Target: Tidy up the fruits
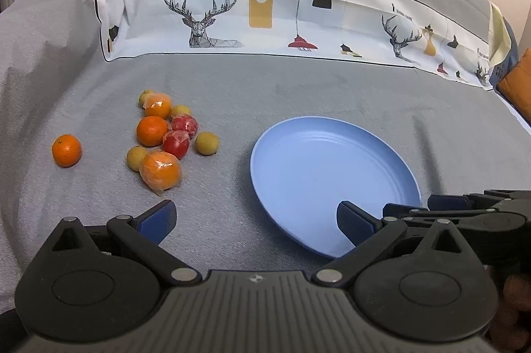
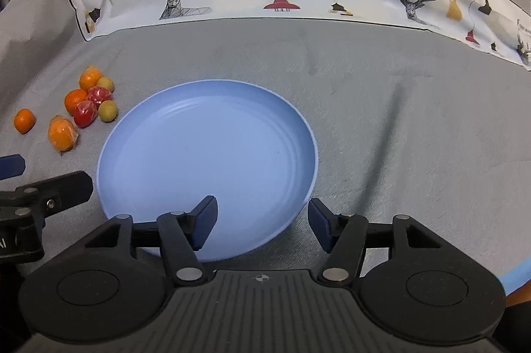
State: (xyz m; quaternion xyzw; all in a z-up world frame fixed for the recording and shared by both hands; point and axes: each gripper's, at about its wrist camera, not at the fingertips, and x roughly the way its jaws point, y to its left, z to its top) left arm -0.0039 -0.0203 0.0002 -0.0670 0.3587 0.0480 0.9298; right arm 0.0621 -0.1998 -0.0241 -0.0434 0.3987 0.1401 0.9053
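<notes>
**Fruit pile and empty plate, grippers idle**

Item 1. Lone orange (image 1: 66,150), left of frame in the left wrist view, on the grey cloth (image 1: 298,87), set apart from the rest. Bare skin, glossy, small stem dimple.

Item 2. Fruit pile (image 1: 166,133), left of centre, same view. Contents touching or nearly so:
- wrapped orange (image 1: 161,170), nearest the camera, in crinkled clear film;
- a second bare orange (image 1: 152,131) and another wrapped one behind it;
- two red fruits (image 1: 176,143), film-wrapped;
- several small yellow-green fruits (image 1: 206,143) at the edges.

Item 3. Left gripper (image 1: 255,220), lower centre. Fingers spread wide, nothing between them; one pad over cloth, the other over the plate's near rim.

Item 4. Plate (image 1: 365,133), right of centre, pale blue, shallow, ringed floor, empty. Well apart from the pile.

Item 5. Right gripper (image 2: 262,220), lower centre of the right wrist view. Fingers parted about halfway, holding nothing; left pad over the plate's rim, right pad over cloth.

Handling note (judgement). No fruit is moved yet; the step in hand looks like a first pick. The left gripper sits closer to the pile. The wrapped orange or the lone orange offers the clearest approach. Straddle the fruit at its widest, close gently; film may slip, and nudging the pile could roll the round pieces. Set down inside the plate's rim.
</notes>
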